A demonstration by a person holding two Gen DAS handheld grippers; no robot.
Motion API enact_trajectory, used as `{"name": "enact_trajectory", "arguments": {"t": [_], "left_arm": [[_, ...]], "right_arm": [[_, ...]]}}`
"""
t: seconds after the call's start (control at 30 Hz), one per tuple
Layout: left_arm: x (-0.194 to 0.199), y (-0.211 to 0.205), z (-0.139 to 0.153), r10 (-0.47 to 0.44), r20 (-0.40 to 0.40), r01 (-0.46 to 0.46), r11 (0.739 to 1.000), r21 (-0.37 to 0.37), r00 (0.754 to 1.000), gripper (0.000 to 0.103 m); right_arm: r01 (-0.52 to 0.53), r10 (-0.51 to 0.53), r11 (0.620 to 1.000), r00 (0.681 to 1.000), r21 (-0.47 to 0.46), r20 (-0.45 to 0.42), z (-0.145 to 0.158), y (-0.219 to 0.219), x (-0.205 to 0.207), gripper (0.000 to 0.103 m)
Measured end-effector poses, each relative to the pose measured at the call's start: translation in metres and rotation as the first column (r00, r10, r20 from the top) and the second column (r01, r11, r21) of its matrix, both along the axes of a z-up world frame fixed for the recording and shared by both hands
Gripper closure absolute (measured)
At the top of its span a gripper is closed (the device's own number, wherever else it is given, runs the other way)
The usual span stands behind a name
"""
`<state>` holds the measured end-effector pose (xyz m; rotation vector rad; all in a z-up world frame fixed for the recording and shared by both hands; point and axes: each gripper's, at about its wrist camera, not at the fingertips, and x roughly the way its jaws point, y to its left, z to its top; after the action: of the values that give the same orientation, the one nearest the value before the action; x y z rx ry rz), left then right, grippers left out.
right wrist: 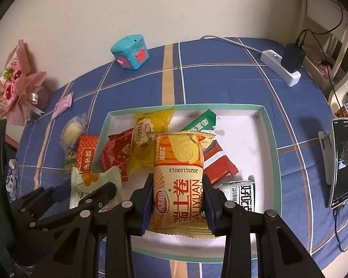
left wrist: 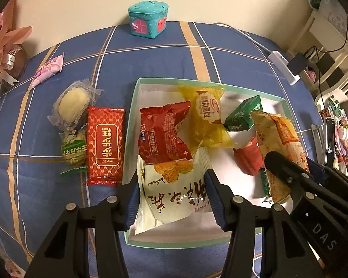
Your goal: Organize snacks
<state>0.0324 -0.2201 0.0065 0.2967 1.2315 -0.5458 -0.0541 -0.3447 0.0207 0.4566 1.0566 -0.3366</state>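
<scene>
My left gripper [left wrist: 171, 199] is shut on a white packet with orange print [left wrist: 174, 190], held over the near-left corner of the teal-rimmed white box [left wrist: 132, 115]. My right gripper [right wrist: 178, 199] is shut on an orange-and-yellow roll-cake packet [right wrist: 178, 162] above the box [right wrist: 271, 143]. A red packet [left wrist: 162, 134], a yellow packet [left wrist: 206, 115], a green packet [left wrist: 243, 113] and a small red one [left wrist: 248, 157] lie in the box. Left of it on the cloth lie a flat red packet [left wrist: 105, 146], a green-and-white snack [left wrist: 73, 150], a clear-wrapped pastry [left wrist: 74, 104] and a pink packet [left wrist: 48, 69].
A teal toy house [left wrist: 148, 19] stands at the table's far edge by the wall. A white power strip with a black plug [right wrist: 283, 67] sits at the far right, a phone on a stand [right wrist: 341, 162] to the right, and a pink bouquet [right wrist: 14, 88] at the far left.
</scene>
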Motion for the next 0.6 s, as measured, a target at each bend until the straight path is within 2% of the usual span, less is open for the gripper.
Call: {"name": "enact_trajectory", "arguments": {"t": [0.6], "left_arm": [[0.0, -0.005, -0.02, -0.003, -0.044, 0.006, 0.998, 0.058, 0.999, 0.046]], "right_arm": [[-0.013, 0.013, 1.0, 0.991, -0.003, -0.136, -0.027, 0.002, 0.004, 0.062]]}}
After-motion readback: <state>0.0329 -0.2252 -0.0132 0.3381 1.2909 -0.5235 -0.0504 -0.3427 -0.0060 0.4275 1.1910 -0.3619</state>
